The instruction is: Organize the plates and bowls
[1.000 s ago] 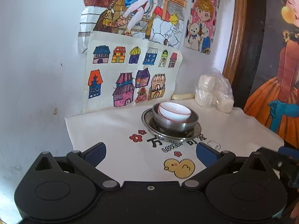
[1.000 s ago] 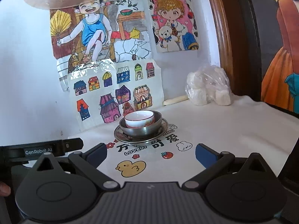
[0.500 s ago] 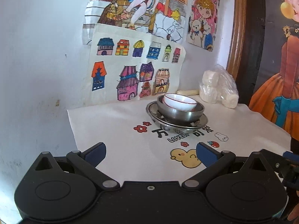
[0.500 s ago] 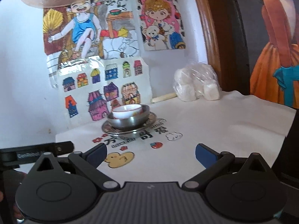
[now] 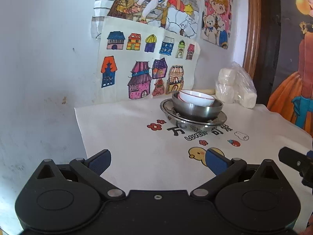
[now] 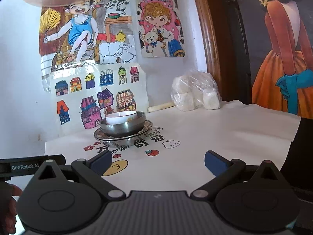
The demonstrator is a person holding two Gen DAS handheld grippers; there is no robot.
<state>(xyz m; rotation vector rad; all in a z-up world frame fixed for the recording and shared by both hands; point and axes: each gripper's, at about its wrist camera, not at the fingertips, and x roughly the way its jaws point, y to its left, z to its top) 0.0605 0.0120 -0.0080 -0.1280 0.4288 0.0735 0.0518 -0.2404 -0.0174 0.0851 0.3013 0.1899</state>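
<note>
A white ceramic bowl with a red rim [image 5: 196, 98] sits tilted inside a steel bowl [image 5: 197, 110], which rests on a steel plate [image 5: 170, 115] on the white printed tablecloth. The same stack shows in the right wrist view: white bowl [image 6: 121, 117], steel bowl [image 6: 125, 127], steel plate [image 6: 121, 139]. My left gripper [image 5: 157, 162] is open and empty, well short of the stack. My right gripper [image 6: 158, 162] is open and empty, also short of the stack.
A clear bag of white rolls [image 5: 234, 88] and a pale stick [image 6: 160, 105] lie at the back by the wall. Coloured drawings hang on the wall [image 5: 148, 66]. A wooden frame [image 6: 207, 39] stands at the right. The cloth's left edge [image 5: 80, 125] is near the wall.
Both grippers have drawn back and lowered a little, so the stack looks farther and more side-on. The stack has not moved. Both stay open.
</note>
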